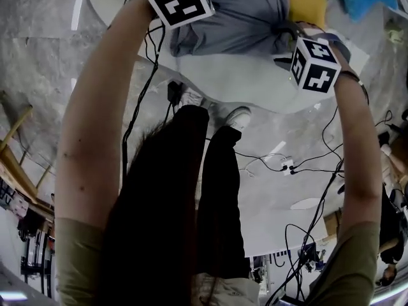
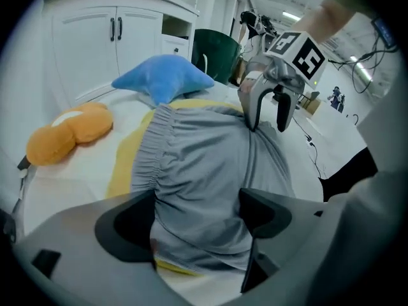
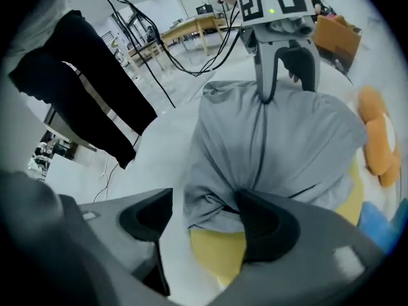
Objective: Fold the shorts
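Note:
Grey shorts [image 1: 236, 14] lie rumpled on a round white table [image 1: 236, 81], partly over a yellow cloth [image 2: 124, 155]. Their gathered waistband [image 2: 150, 152] faces left in the left gripper view. My left gripper [image 2: 194, 218] hangs over one end of the shorts [image 2: 204, 164], jaws wide apart, with fabric spread below the gap. My right gripper [image 3: 197, 218] is open at the opposite end. A bunched edge of the shorts [image 3: 287, 139] rests against its right pad, and the left pad is over bare table. Each gripper shows in the other's view: the left [image 3: 287, 85] and the right [image 2: 268, 116].
A blue plush [image 2: 166, 78] and an orange plush [image 2: 64, 132] lie on the table beyond the shorts. White cabinets [image 2: 95, 43] and a green bin [image 2: 213, 53] stand behind. Cables [image 1: 280, 164] trail on the floor by the person's legs.

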Action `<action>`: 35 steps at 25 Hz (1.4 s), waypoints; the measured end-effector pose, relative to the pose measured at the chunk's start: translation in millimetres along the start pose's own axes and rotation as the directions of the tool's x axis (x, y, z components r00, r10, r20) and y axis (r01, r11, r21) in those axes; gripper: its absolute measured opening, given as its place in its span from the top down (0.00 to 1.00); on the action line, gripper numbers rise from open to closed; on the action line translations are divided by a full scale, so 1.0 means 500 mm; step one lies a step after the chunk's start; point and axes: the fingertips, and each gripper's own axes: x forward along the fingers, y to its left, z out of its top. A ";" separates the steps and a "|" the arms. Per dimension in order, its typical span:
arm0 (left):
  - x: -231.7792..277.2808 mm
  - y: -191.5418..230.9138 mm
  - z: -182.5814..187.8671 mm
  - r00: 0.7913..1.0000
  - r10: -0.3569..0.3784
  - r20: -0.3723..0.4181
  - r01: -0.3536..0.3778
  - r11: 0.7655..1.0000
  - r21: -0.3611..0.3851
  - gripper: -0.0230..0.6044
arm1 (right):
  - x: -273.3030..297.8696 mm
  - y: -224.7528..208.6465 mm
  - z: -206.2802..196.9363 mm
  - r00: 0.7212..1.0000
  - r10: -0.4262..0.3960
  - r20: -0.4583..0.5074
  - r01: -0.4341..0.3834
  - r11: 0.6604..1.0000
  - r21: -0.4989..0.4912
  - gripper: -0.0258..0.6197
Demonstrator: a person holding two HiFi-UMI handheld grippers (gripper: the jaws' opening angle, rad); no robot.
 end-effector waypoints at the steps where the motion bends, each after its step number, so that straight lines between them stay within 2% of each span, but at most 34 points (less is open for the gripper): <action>1: 0.002 0.001 0.003 1.000 -0.012 -0.003 0.012 1.000 0.005 0.32 | 0.000 -0.001 0.003 1.000 -0.001 -0.002 0.001 1.000 -0.001 0.46; 4: -0.002 -0.001 0.021 1.000 -0.029 0.008 0.029 1.000 0.000 0.32 | -0.008 -0.007 0.022 1.000 -0.008 0.015 0.008 1.000 0.017 0.46; 7: -0.045 -0.005 0.037 0.999 0.018 0.046 -0.015 0.998 -0.056 0.32 | -0.058 -0.022 0.052 0.990 -0.050 0.135 0.034 0.992 0.118 0.46; 9: -0.109 -0.013 0.038 0.990 0.096 0.099 -0.080 0.985 -0.154 0.32 | -0.116 -0.018 0.090 0.962 -0.118 0.247 0.062 0.973 0.222 0.46; 11: -0.192 -0.037 0.041 0.968 0.178 0.178 -0.120 0.948 -0.296 0.32 | -0.191 -0.008 0.134 0.909 -0.218 0.355 0.094 0.937 0.335 0.46; 13: -0.277 -0.072 0.050 0.935 0.258 0.242 -0.139 0.898 -0.417 0.32 | -0.277 0.005 0.172 0.837 -0.321 0.443 0.113 0.894 0.434 0.46; 16: -0.397 -0.148 0.082 0.887 0.360 0.291 -0.163 0.831 -0.532 0.32 | -0.411 0.042 0.194 0.718 -0.472 0.512 0.120 0.808 0.577 0.46; 18: -0.474 -0.207 0.115 0.855 0.415 0.310 -0.168 0.788 -0.592 0.32 | -0.503 0.074 0.186 0.615 -0.592 0.521 0.111 0.719 0.686 0.46; 19: -0.515 -0.236 0.136 0.835 0.440 0.331 -0.151 0.761 -0.631 0.32 | -0.554 0.093 0.179 0.553 -0.661 0.507 0.108 0.660 0.743 0.46; 20: -0.560 -0.263 0.156 0.808 0.468 0.357 -0.122 0.726 -0.677 0.32 | -0.608 0.114 0.174 0.488 -0.731 0.477 0.113 0.594 0.796 0.46; 22: -0.666 -0.307 0.189 0.739 0.551 0.388 -0.078 0.641 -0.763 0.32 | -0.723 0.163 0.184 0.354 -0.846 0.399 0.148 0.472 0.869 0.46; 24: -0.784 -0.335 0.214 0.658 0.653 0.376 -0.104 0.573 -0.813 0.32 | -0.837 0.209 0.220 0.233 -0.906 0.355 0.187 0.399 0.897 0.46; 27: -0.950 -0.390 0.250 0.542 0.774 0.328 -0.202 0.499 -0.842 0.32 | -0.995 0.295 0.273 0.081 -0.945 0.318 0.202 0.328 0.923 0.46; 29: -1.044 -0.443 0.273 0.483 0.818 0.312 -0.247 0.470 -0.848 0.32 | -1.090 0.363 0.306 0.005 -0.950 0.311 0.216 0.304 0.928 0.47; 31: -1.122 -0.497 0.291 0.435 0.847 0.305 -0.278 0.449 -0.849 0.33 | -1.175 0.429 0.340 -0.051 -0.941 0.333 0.264 0.309 0.914 0.48; 33: -1.184 -0.550 0.304 0.402 0.868 0.293 -0.305 0.428 -0.851 0.37 | -1.244 0.494 0.367 -0.089 -0.929 0.358 0.330 0.312 0.891 0.51; 34: -1.210 -0.576 0.309 0.387 0.877 0.284 -0.317 0.416 -0.852 0.45 | -1.271 0.524 0.378 -0.102 -0.924 0.369 0.364 0.311 0.878 0.58; 35: -1.235 -0.600 0.314 0.370 0.887 0.277 -0.326 0.403 -0.855 0.54 | -1.295 0.552 0.386 -0.112 -0.919 0.379 0.395 0.309 0.865 0.60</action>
